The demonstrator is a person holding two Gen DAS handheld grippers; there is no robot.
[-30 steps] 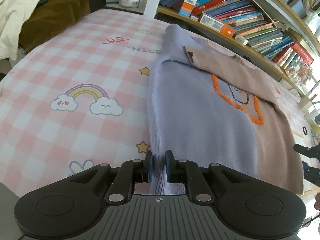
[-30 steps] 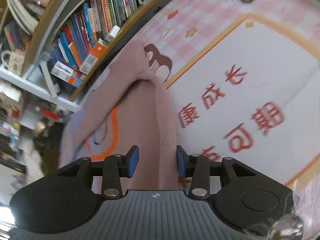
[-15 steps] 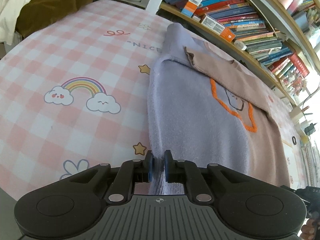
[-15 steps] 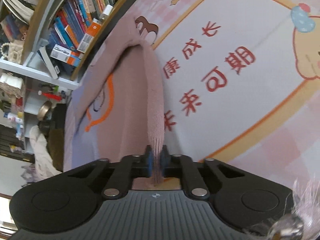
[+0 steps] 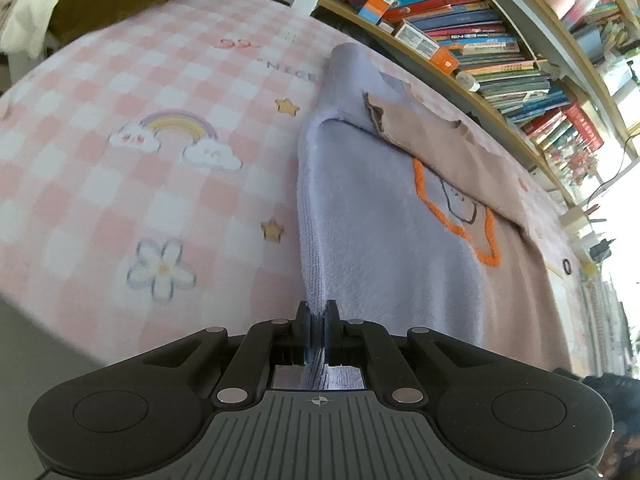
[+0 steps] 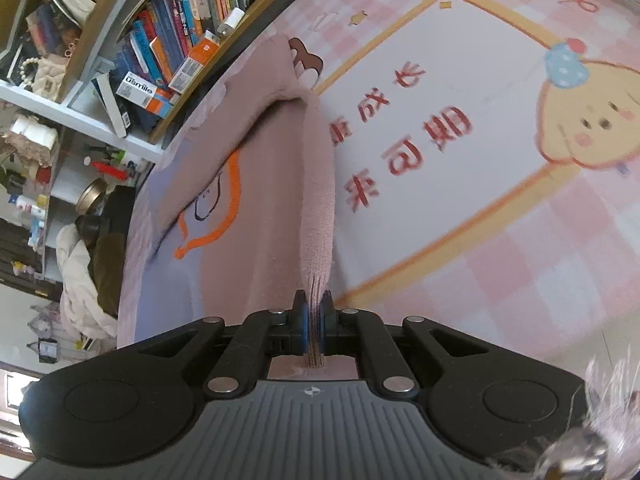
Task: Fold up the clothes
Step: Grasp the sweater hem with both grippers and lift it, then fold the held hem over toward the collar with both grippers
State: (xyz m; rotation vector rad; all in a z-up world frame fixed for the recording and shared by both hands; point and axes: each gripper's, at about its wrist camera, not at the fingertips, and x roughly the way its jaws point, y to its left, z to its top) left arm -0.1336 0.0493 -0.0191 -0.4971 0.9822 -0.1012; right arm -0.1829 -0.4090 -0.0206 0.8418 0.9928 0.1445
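Note:
A sweater [image 5: 400, 208], lavender on one half and dusty pink on the other with an orange outlined star, lies on the pink checked blanket [image 5: 120, 184]. My left gripper [image 5: 316, 322] is shut on the lavender hem corner, which rises in a ridge from the blanket. In the right wrist view the same sweater [image 6: 256, 184] shows its pink side. My right gripper [image 6: 315, 314] is shut on the pink hem corner, pulled up into a taut fold. Both sleeves are folded in near the collar.
A low bookshelf [image 5: 480, 40] packed with books runs along the far side of the bed. A pile of white and brown clothes [image 5: 60, 4] lies at the far left. A black hair tie [image 5: 567, 266] rests on the blanket. The blanket edge drops off at the near left.
My right gripper has gone from open around the pink hem to shut on it. Both grippers have risen, lifting the near hem off the blanket.

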